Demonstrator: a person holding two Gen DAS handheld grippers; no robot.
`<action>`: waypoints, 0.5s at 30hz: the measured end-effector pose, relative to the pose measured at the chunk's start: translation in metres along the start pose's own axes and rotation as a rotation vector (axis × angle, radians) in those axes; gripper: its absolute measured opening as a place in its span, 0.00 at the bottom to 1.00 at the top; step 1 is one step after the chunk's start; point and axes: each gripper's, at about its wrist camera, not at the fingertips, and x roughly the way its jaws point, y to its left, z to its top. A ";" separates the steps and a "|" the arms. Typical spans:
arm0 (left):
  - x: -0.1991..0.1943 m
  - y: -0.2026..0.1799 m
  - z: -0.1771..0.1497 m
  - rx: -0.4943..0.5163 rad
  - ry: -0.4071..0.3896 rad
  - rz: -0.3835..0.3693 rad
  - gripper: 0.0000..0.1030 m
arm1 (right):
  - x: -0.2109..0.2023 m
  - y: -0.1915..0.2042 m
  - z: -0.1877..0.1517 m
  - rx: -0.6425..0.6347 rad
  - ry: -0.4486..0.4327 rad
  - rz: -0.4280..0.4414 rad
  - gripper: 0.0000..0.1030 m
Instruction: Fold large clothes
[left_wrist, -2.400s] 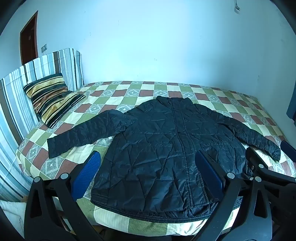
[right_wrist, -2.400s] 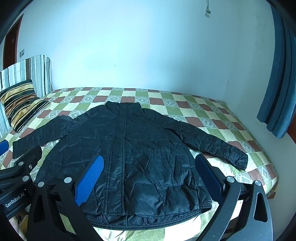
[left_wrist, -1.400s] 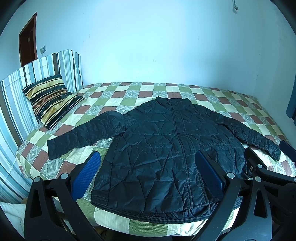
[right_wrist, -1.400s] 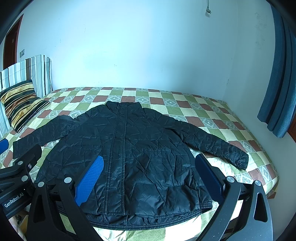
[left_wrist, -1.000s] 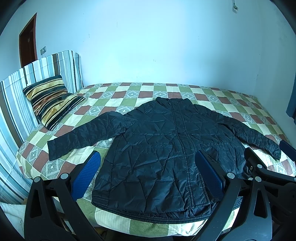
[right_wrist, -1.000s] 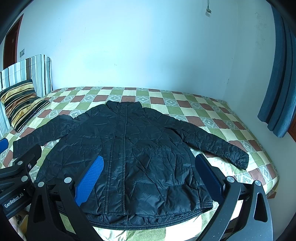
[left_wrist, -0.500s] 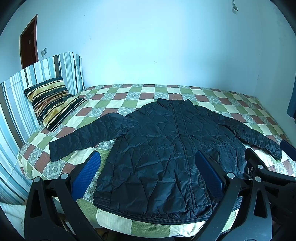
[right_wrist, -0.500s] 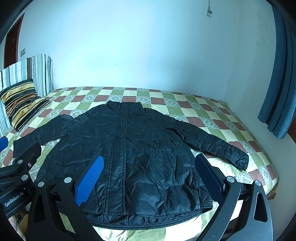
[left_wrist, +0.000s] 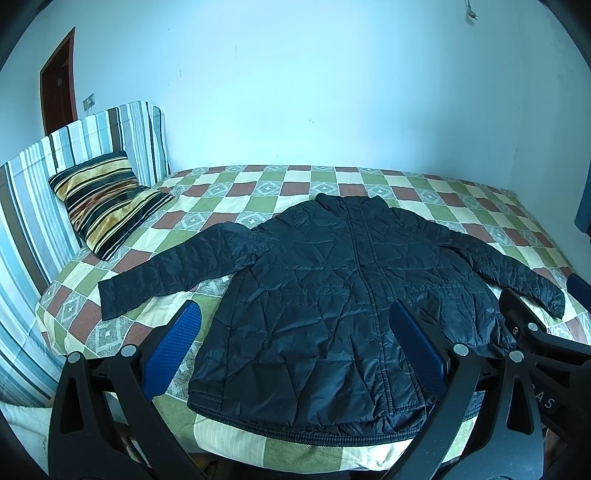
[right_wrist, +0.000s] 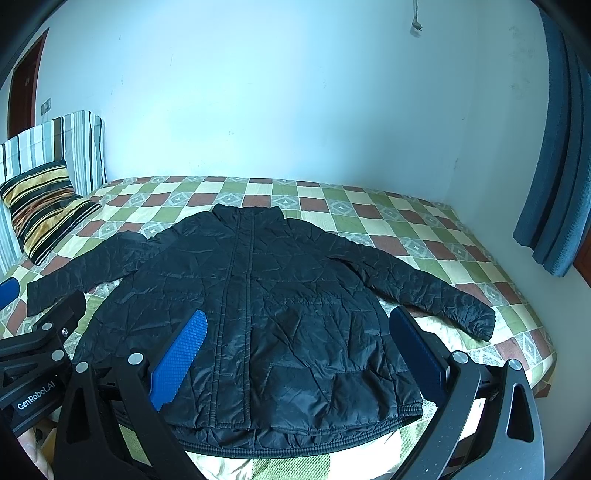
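A black quilted jacket (left_wrist: 325, 295) lies flat and face up on the checkered bed (left_wrist: 258, 184), zipped, sleeves spread to both sides, hem toward me. It also shows in the right wrist view (right_wrist: 266, 306). My left gripper (left_wrist: 295, 343) is open and empty, held above the hem's left half. My right gripper (right_wrist: 295, 347) is open and empty, held above the hem's right half. The left sleeve cuff (left_wrist: 114, 295) lies near the bed's left edge. The right sleeve cuff (right_wrist: 476, 321) lies near the bed's right edge.
A striped pillow (left_wrist: 107, 206) leans on the striped headboard (left_wrist: 33, 184) at the left. A blue curtain (right_wrist: 554, 166) hangs at the right. A door (left_wrist: 59, 81) is at the far left. The white wall (left_wrist: 314, 92) runs behind the bed.
Both grippers have lifted slightly and drifted left, so the jacket sits a little lower and further right in view. The jacket itself has not moved. Both grippers stay open.
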 end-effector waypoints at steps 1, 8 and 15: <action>0.000 0.000 -0.001 0.001 0.001 0.000 0.98 | -0.001 -0.001 0.001 -0.001 0.000 0.001 0.95; 0.000 0.001 -0.001 -0.002 0.001 -0.003 0.98 | -0.002 0.000 0.003 -0.002 -0.001 0.000 0.95; 0.001 0.002 -0.002 -0.003 0.003 -0.003 0.98 | -0.002 -0.001 0.004 -0.004 0.000 0.001 0.95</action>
